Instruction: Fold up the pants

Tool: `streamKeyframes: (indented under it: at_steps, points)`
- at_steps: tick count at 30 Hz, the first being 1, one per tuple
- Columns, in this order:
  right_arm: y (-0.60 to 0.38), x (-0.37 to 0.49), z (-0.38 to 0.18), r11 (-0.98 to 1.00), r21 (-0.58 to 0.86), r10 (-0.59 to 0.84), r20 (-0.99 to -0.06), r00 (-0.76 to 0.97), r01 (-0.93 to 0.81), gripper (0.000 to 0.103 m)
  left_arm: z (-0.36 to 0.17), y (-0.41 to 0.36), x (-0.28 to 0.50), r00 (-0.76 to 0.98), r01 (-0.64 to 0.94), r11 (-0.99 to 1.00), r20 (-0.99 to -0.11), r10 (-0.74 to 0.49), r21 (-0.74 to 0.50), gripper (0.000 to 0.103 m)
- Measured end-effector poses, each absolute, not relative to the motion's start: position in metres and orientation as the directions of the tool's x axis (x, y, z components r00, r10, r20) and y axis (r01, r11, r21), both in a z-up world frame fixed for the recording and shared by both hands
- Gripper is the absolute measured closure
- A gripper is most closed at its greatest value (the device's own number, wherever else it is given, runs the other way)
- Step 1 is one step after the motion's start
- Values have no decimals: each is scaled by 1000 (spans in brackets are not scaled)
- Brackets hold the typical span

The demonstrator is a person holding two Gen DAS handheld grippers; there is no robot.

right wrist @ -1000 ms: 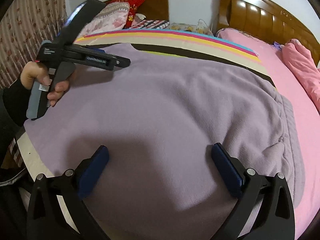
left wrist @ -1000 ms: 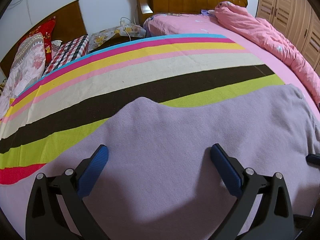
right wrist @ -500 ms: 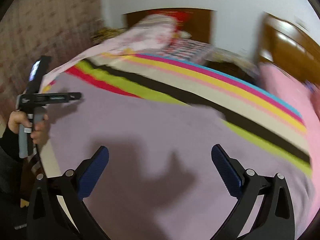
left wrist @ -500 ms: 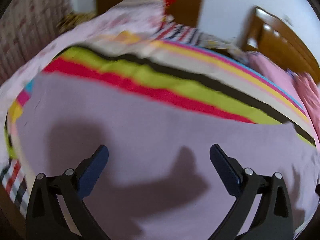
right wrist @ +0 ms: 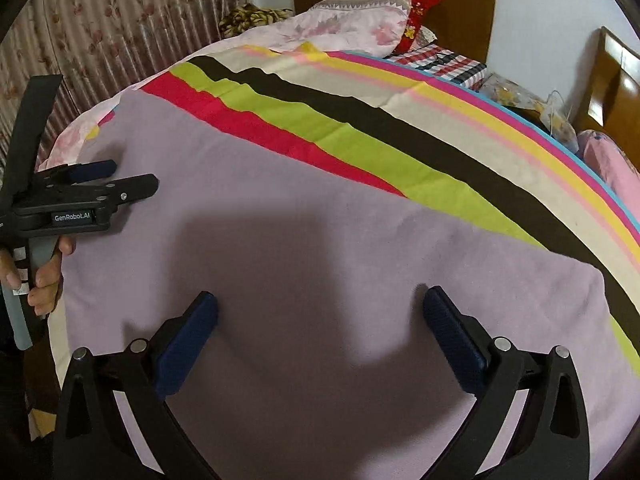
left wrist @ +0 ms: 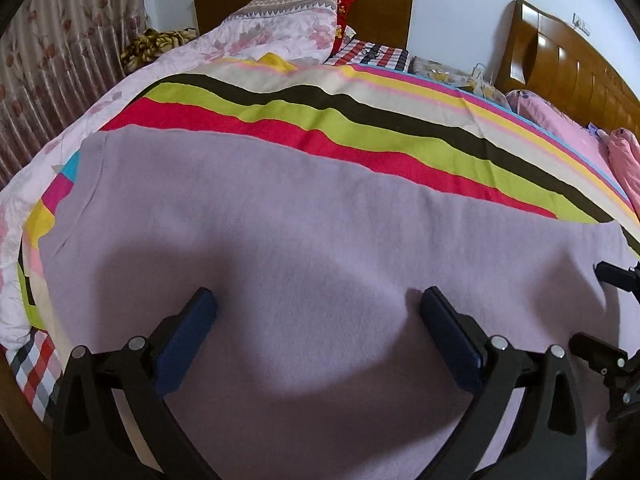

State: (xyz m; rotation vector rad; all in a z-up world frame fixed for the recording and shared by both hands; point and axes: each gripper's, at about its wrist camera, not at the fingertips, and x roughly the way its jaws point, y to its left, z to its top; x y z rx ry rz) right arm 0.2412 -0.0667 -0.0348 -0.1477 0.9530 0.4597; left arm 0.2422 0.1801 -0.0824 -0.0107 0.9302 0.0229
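The lilac pants point(left wrist: 280, 240) lie spread flat on a striped blanket point(left wrist: 360, 128) on the bed and fill the lower half of both views point(right wrist: 320, 240). My left gripper point(left wrist: 316, 312) hovers just above the fabric, open and empty. It also shows from the side in the right wrist view point(right wrist: 120, 178), near the left edge of the pants. My right gripper point(right wrist: 320, 312) is open and empty above the pants. Part of it shows at the right edge of the left wrist view point(left wrist: 616, 280).
Pillows point(left wrist: 288, 24) and a wooden headboard point(left wrist: 384, 4) stand at the far end. A curtain point(right wrist: 120, 28) hangs on the left. A second bed with pink bedding point(left wrist: 624, 160) is on the right. The bed's near left edge point(left wrist: 28, 360) drops off.
Both grippers have swung left, from the waist end of the pants toward the leg end. The views now face the pillows and curtain. Both stay open.
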Motion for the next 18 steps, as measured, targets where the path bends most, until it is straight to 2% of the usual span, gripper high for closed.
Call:
streamKeyframes:
  at_steps: [8,11,14,16,18]
  points:
    - [-65,231,-32,895,80,316,-809,495,-439,4,-80,183,242,613,-22,999,-790,-7,-26,2]
    - [-65,231,-32,895,81,316,-809,495,-439,4,-62,214,212,692,-26,975,-707,-143,-222,2]
    - [-68,227,-32,895,82,317,-809,495,-439,4,-47,281,178,779,-51,861,-559,-282,-506,2]
    - [-68,227,-31,895,81,316,-809,496,-439,4,-51,332,165,805,-108,766,-508,-306,-633,2]
    - [-68,227,-31,895,81,316,-809,496,-439,4,-61,378,158,819,-177,699,-498,-285,-693,3]
